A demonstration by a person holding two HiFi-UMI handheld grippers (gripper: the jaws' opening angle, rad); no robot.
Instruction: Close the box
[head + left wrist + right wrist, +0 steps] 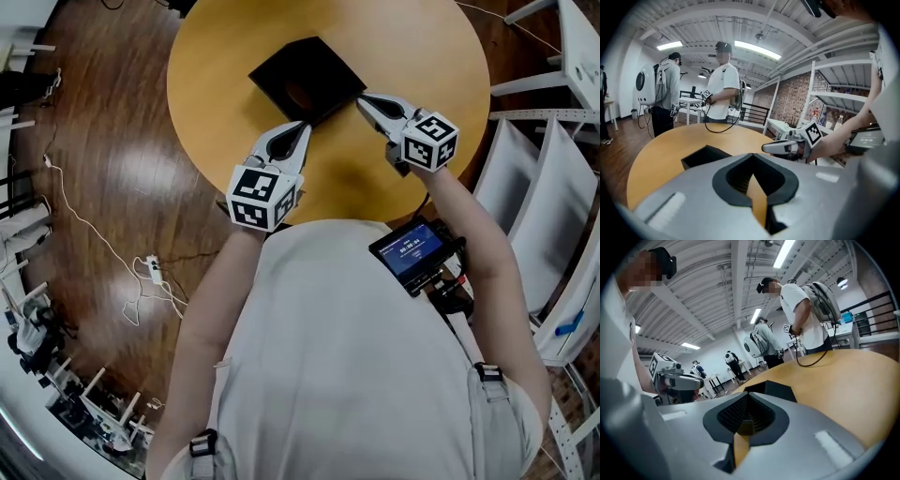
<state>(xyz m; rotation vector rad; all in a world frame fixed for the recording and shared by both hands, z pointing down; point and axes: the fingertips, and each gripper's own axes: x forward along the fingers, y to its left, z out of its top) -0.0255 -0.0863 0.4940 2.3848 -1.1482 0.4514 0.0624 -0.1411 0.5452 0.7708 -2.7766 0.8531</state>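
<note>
I can't read the box (307, 77) interior, too dark from the head view. In its own view my right gripper (748, 395) blocks most of it. Text on the chest screen (410, 250) is too small.

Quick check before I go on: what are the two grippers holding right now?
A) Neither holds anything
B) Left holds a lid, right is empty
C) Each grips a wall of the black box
A: the left gripper and the right gripper both have their jaws together with nothing between them, tips by the near edges of the black box.
</note>
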